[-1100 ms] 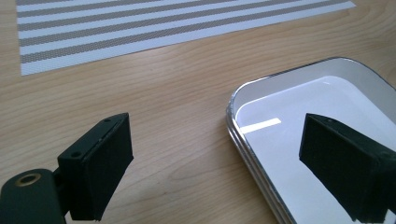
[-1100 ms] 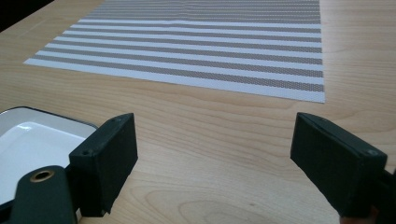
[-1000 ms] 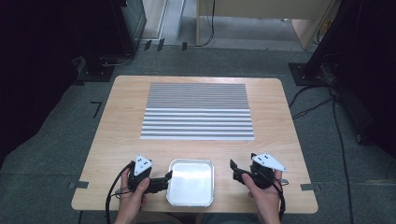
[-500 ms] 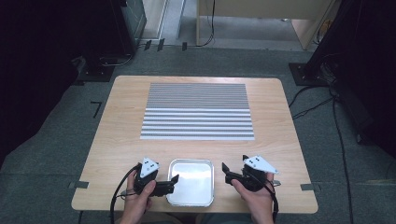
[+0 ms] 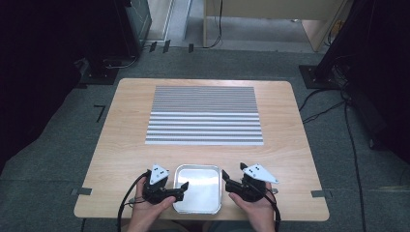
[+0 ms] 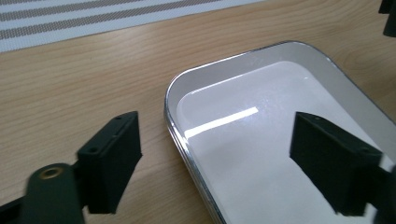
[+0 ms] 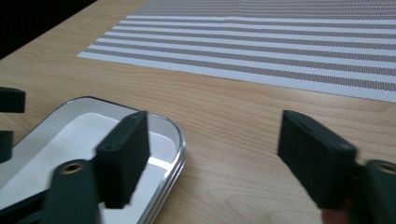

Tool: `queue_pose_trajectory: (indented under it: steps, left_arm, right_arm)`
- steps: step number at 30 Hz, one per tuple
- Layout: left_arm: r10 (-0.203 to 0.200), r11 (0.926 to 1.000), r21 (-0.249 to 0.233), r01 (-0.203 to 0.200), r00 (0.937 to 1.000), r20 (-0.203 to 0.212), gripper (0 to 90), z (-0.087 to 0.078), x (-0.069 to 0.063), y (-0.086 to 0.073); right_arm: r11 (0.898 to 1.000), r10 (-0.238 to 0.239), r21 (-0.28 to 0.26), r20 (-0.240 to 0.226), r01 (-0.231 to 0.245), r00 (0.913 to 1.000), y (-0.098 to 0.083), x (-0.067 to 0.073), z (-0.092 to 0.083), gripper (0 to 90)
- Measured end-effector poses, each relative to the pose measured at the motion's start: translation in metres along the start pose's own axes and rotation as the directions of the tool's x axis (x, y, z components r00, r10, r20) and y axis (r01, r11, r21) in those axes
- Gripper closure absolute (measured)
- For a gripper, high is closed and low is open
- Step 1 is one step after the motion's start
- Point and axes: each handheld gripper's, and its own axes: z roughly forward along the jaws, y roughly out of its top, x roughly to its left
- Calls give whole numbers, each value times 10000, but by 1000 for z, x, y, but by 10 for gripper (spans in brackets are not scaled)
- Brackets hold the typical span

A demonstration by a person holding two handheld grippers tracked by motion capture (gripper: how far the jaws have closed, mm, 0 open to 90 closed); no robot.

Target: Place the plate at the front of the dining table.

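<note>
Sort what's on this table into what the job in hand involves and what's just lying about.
In the job:
- shallow silver metal tray with rounded corners
- left tool, open jaws astride the tray's left rim, just been closing
- right tool, open jaws astride its right rim, just been closing

Lying about:
- grey-and-white striped woven placemat
- light wooden table

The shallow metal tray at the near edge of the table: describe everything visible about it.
The shallow metal tray is rectangular with rounded corners, a thin shiny raised rim and a pale, glossy floor that reflects a strip of light. It holds nothing and lies flat on the wooden table, near the front edge, apart from the striped mat. The left gripper straddles its left rim, the right gripper its right rim; both sets of jaws have just been closing, and no pad visibly presses it yet.
</note>
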Motion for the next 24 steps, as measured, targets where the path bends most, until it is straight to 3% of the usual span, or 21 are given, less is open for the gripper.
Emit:
queue_pose_trajectory:
  steps: [5, 6, 9, 10, 11, 12, 15, 16, 18, 22, 24]
  left_arm:
    - [-412, 9991, 100, 414, 9989, -235, 353, 0, 3, 0]
    - [-571, 9983, 106, 572, 9983, -119, 429, -1, 5, 0]
    - [-697, 9974, 166, 697, 9976, -3, 508, -2, 8, 0]
    - [-739, 9970, 227, 738, 9973, 28, 580, -3, 9, 1]
    - [-751, 9968, 281, 748, 9971, 87, 580, -3, 10, 1]
    - [-810, 9964, 275, 806, 9966, 170, 637, -4, 11, 1]
    - [-852, 9957, 410, 831, 9951, 505, 686, -6, 15, 2]
    - [-921, 9949, 458, 894, 9938, 625, 719, -6, 17, 2]
    - [-1119, 9927, 534, 1079, 9906, 789, 731, -6, 20, 2]
    - [-1353, 9893, 672, 1297, 9870, 865, 769, -7, 26, 2]
    - [-1388, 9887, 684, 1331, 9865, 867, 772, -7, 28, 2]
  right_arm:
    - [9991, 107, 405, -430, -90, 9990, -4, 6, 2, 493]
    - [9988, 232, 452, -677, -202, 9974, -6, 8, 2, 540]
    - [9983, 408, 461, -899, -367, 9951, -8, 10, 3, 593]
    - [9956, 631, 764, -1117, -547, 9917, -9, 11, 4, 640]
    - [9956, 631, 764, -1117, -547, 9917, -9, 11, 4, 640]
    - [9933, 697, 1001, -1168, -581, 9907, -9, 12, 4, 647]
    - [9904, 875, 1158, -1008, -757, 9910, -11, 11, 5, 704]
    - [9841, 1297, 1371, -1175, -1133, 9846, -11, 10, 4, 752]
    - [9803, 1491, 1484, -1254, -1300, 9808, -11, 10, 4, 768]
    - [9603, 2351, 1885, -1507, -2056, 9602, -15, 8, 7, 811]
    - [9584, 2369, 1957, -1391, -2078, 9615, -16, 9, 7, 813]
